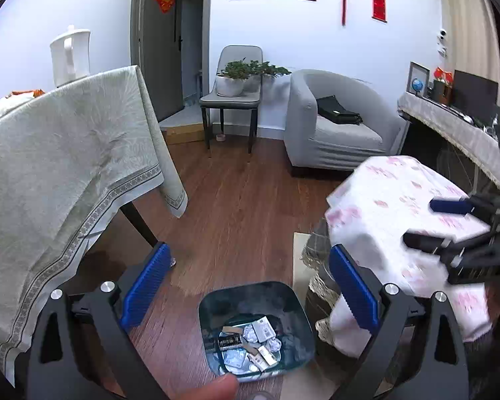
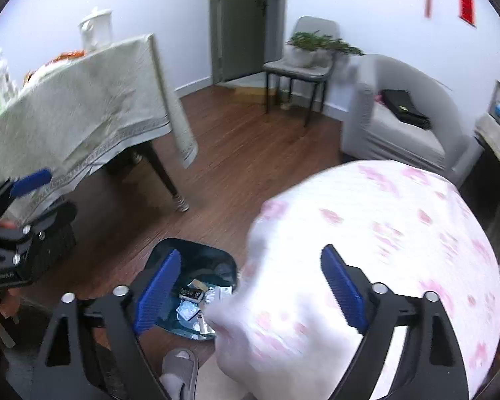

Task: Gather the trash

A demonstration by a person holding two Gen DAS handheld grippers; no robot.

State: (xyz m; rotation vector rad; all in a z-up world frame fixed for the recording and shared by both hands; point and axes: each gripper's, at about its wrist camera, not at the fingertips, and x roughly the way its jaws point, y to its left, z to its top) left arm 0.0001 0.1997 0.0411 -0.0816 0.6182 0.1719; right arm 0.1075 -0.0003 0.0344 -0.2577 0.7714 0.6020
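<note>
Left wrist: left tongs [image 1: 246, 283] spread wide, nothing held, hanging over the dark bin [image 1: 256, 330] on the wood floor [image 1: 243, 193]. Bin holds the trash [image 1: 250, 346]: crumpled paper, small boxes, wrappers.
Right wrist: right tongs [image 2: 250, 286] also wide apart, empty, above the pink-flowered tabletop [image 2: 383, 233]; bin [image 2: 196, 286] just left of it.

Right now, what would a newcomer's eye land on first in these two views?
Probably the dark teal trash bin on the wood floor, low and centre in the left wrist view, already holding crumpled paper and small boxes. Next, the pink floral tablecloth filling the right of both views, beside the bin. Both the left gripper and right gripper are open and empty.
</note>
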